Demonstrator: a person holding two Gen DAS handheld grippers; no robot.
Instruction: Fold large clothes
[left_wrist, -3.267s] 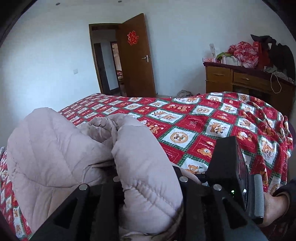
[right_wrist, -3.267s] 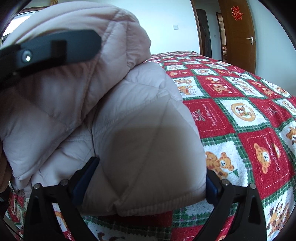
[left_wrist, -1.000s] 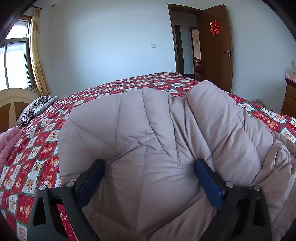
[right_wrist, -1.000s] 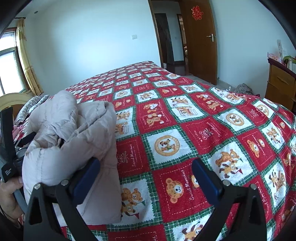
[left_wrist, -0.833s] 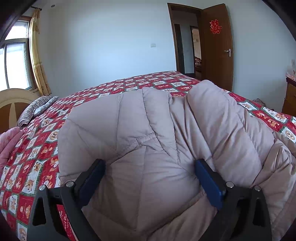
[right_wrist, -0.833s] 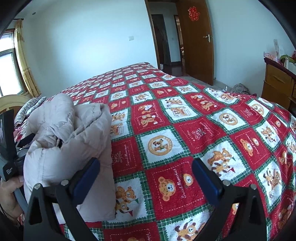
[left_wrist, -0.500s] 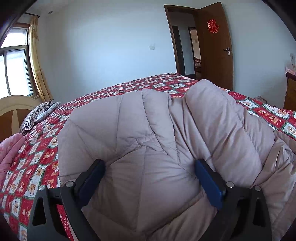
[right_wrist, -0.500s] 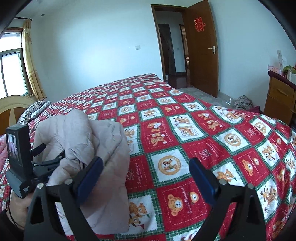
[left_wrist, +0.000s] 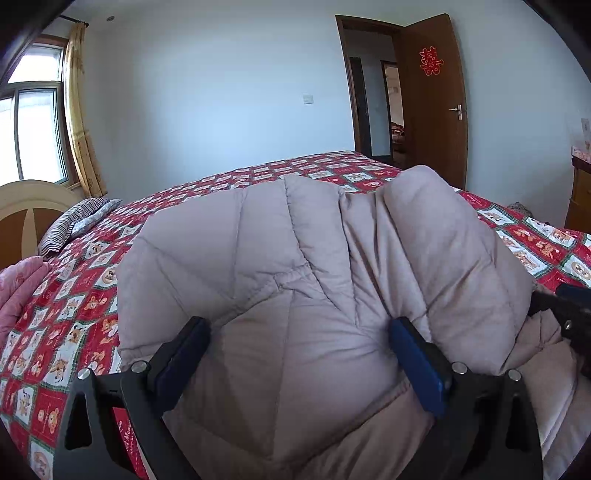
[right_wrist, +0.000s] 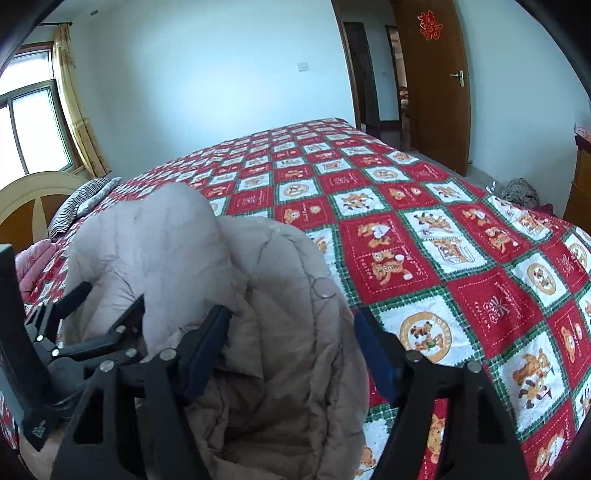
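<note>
Down jacket (left_wrist: 295, 280) sits bunched on the bed quilt (right_wrist: 424, 236), on its headboard-side near edge. Left gripper (left_wrist: 299, 354): jaws wide, a thick quilted fold bulging between them; cannot tell if they're actually clamping. Right gripper (right_wrist: 291, 332): jaws wide, straddling the jacket's collar end, not visibly pinching. My read: close both on seams, not loft, then pull flat across the quilt.

The down jacket (left_wrist: 295, 280) is matt, quilted beige cloth with a soft, puffy surface. The bedspread (right_wrist: 424, 236) is printed patchwork cloth, and the door (left_wrist: 432, 107) is smooth brown wood. The left gripper (left_wrist: 299, 354) and right gripper (right_wrist: 291, 343) are matt black plastic with blue pads (left_wrist: 417, 365) and bright metal screws.
</note>
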